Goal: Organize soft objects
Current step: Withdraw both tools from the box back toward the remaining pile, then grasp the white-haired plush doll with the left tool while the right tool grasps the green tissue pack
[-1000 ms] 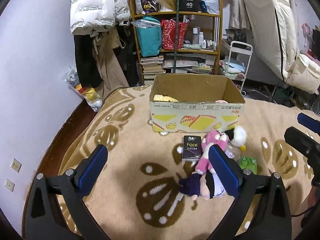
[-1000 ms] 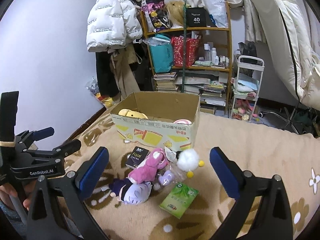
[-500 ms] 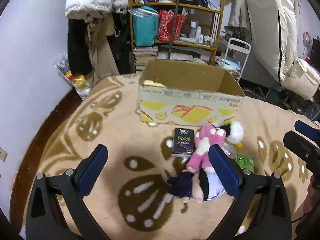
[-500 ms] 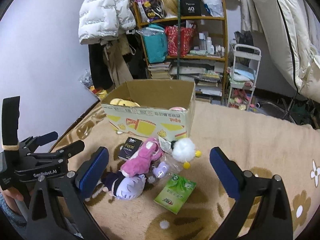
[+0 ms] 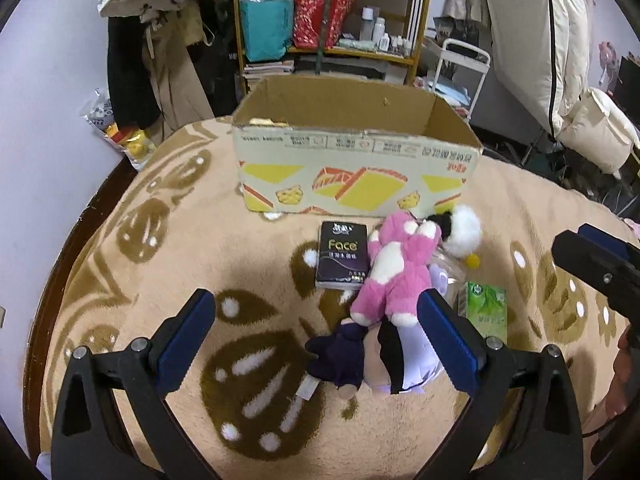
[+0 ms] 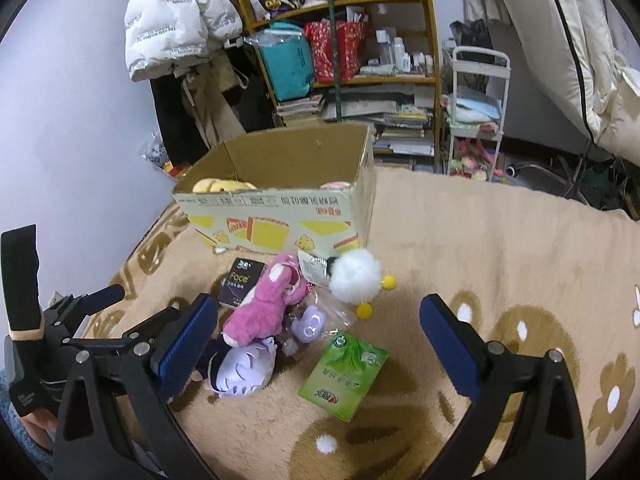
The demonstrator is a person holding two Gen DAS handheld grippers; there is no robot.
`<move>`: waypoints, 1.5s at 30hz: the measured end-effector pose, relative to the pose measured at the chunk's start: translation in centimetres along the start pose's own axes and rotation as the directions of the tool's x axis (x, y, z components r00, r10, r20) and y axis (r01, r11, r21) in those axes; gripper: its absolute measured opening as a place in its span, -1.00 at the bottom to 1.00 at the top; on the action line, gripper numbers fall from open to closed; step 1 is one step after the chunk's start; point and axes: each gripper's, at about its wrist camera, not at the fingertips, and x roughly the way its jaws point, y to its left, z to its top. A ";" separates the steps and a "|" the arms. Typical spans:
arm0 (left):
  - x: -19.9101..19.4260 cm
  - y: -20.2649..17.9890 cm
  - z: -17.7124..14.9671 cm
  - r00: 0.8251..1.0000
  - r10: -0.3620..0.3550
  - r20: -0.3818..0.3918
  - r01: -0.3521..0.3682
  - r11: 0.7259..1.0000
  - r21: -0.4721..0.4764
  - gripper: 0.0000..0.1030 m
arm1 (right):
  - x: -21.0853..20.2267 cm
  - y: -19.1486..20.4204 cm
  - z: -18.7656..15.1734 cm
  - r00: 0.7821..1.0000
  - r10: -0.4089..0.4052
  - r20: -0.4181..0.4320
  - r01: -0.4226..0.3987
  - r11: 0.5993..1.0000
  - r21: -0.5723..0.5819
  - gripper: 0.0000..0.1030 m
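A pile of soft toys lies on the beige carpet in front of an open cardboard box (image 5: pixel 356 178) (image 6: pixel 280 216). It holds a pink plush (image 5: pixel 396 272) (image 6: pixel 268 300), a purple-haired doll (image 5: pixel 372 360) (image 6: pixel 240 368), a white pompom toy (image 5: pixel 462 230) (image 6: pixel 354 276) and a small lilac bear in a clear bag (image 6: pixel 306 322). A black tissue pack (image 5: pixel 342 254) (image 6: pixel 242 282) and a green tissue pack (image 5: pixel 486 310) (image 6: pixel 344 372) lie beside them. My left gripper (image 5: pixel 316 344) is open above the doll. My right gripper (image 6: pixel 316 340) is open over the pile's right side. A yellow plush (image 6: pixel 220 186) lies in the box.
A wooden shelf (image 6: pixel 344 52) crammed with bags and books stands behind the box, with coats (image 6: pixel 176 20) hanging to its left. A white trolley (image 6: pixel 478 112) and folded bedding (image 5: pixel 560 40) stand at the right. The carpet's edge meets a dark floor strip (image 5: pixel 86 224) along the left wall.
Both grippers have come forward and lower toward the toy pile, which now looks larger. Nothing has been picked up; the toys lie as before.
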 end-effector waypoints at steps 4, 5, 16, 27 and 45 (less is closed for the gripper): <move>1.1 -0.3 -0.3 0.998 -0.013 -0.057 0.013 1.000 0.010 0.93 | 1.0 -0.1 -0.2 0.999 0.001 -0.039 -0.001 1.000 0.015 1.00; 1.3 -0.4 -0.5 0.998 -0.015 -0.066 0.016 1.000 0.013 0.93 | 1.1 -0.2 -0.3 0.999 -0.001 -0.043 0.001 1.000 0.016 1.00; 2.4 -2.5 -1.4 0.992 -0.033 -0.119 0.042 0.996 0.079 0.93 | 3.6 -2.0 -1.0 0.988 -0.020 -0.152 0.035 0.995 0.095 1.00; 3.8 -4.6 -2.2 0.984 -0.056 -0.169 0.078 0.988 0.130 0.93 | 6.8 -2.7 -2.7 0.955 0.015 -0.295 0.033 0.987 0.157 1.00; 7.7 -6.0 -3.7 0.963 0.046 -0.266 0.010 0.979 0.205 0.93 | 11.0 -2.8 -5.2 0.879 -0.040 -0.475 0.090 0.992 0.083 0.55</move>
